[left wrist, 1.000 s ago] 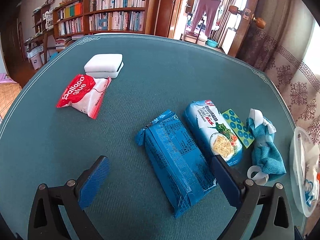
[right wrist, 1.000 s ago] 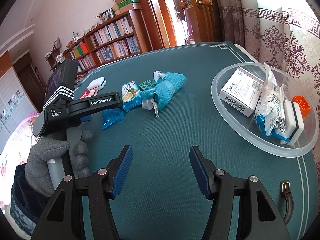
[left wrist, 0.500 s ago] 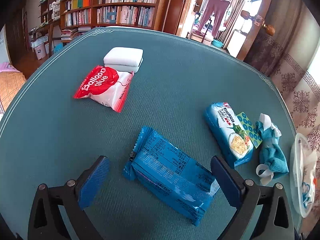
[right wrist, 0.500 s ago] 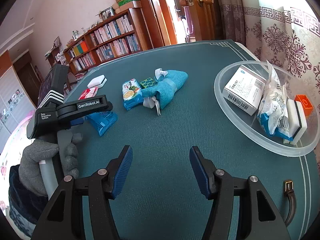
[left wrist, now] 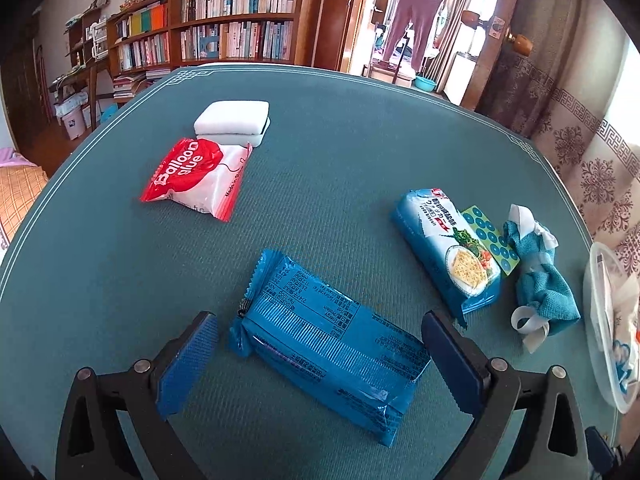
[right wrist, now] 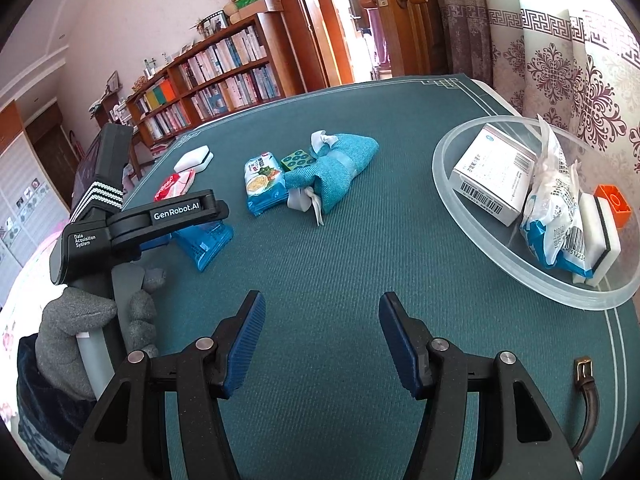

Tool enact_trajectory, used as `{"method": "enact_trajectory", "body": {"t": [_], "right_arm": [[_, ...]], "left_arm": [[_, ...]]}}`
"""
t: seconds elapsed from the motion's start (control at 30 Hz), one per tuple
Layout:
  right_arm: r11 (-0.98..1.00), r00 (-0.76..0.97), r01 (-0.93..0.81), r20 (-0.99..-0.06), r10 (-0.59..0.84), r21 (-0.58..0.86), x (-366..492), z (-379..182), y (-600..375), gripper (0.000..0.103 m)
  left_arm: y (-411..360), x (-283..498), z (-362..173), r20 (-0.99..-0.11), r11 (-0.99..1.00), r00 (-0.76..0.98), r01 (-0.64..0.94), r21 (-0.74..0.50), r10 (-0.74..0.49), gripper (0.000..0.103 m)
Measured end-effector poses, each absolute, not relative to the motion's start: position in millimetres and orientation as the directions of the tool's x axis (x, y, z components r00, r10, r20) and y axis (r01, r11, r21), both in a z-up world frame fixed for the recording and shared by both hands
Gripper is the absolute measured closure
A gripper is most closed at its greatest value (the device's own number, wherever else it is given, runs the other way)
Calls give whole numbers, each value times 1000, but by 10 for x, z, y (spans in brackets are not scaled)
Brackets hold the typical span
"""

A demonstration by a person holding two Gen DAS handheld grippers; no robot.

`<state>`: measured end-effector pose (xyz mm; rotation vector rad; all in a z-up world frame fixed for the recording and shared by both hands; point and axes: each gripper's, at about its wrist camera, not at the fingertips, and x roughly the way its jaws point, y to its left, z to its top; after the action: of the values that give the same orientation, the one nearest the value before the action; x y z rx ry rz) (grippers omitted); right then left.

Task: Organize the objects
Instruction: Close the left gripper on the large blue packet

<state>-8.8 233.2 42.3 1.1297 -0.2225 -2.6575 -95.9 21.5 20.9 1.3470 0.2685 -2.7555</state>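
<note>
Now, left gripper (left wrist: pixel 320 344): my jaws stand wide apart, one on each side of the blue packet (left wrist: pixel 328 340), pads not touching it.
Right gripper (right wrist: pixel 322 336): my jaws are apart over bare table (right wrist: pixel 400 128), nothing between them.
Blue packet: flat on the table, near its middle.
Cracker packet (left wrist: pixel 448 252): just beside the teal cloth bundle (left wrist: pixel 540 280).
Clear bowl (right wrist: pixel 472 224): by the table's right edge, holding a white box (right wrist: pixel 492 172).

Both claws, left (left wrist: pixel 320 354) and right (right wrist: pixel 322 338), point downward with jaws spread, gripping nothing.
</note>
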Motion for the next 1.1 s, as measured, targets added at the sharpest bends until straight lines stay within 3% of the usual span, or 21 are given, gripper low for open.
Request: {"method": "enact_trajectory", "body": {"t": [0.67,0.87,1.1], "right_arm": [[-956,-660,175,-691,-293,237,-99,397,2268,42],[-957,-661,171,-693,-289,236,-82,393,2271,42],[-956,-650,174,-702,-291,236,-94,356,2230,42]], "left_arm": [[-197,-491,278,-773,-973,-611,20,-228,169,0],[-133,-342,308,-751,-985,-637,-102,-140,172,0],[8,-199,224,-721,-970,-691,-212,120,62,0]]}}
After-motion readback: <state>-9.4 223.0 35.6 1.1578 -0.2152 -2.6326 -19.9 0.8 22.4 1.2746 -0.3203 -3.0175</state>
